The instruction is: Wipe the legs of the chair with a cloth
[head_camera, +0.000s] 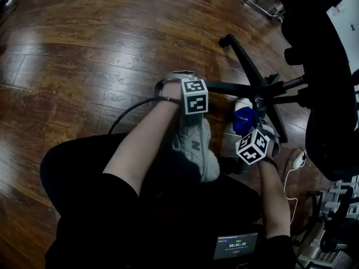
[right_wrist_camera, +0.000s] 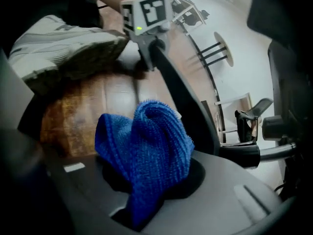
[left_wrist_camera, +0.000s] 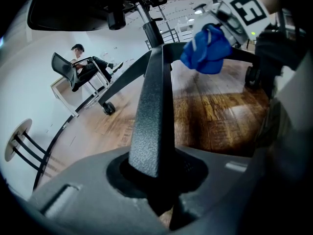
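Observation:
A black office chair's base (head_camera: 259, 86) spreads its legs over the wooden floor. My left gripper (head_camera: 212, 87) is shut on the outer end of one black leg (left_wrist_camera: 154, 111), which runs away from the jaws to the hub. My right gripper (head_camera: 247, 130) is shut on a bunched blue cloth (head_camera: 244, 120), held just off the floor near the hub, between two legs. In the right gripper view the cloth (right_wrist_camera: 144, 146) sits close beside the held leg (right_wrist_camera: 190, 106). I cannot tell whether cloth and leg touch. The left gripper view shows the cloth (left_wrist_camera: 208, 50) at the upper right.
My grey sneaker (head_camera: 194, 144) rests on the floor between my arms. The chair's black seat and back (head_camera: 328, 83) loom at the right. A white plug with a cable (head_camera: 298, 161) lies by the right arm. Far off, a person sits on another chair (left_wrist_camera: 85, 67).

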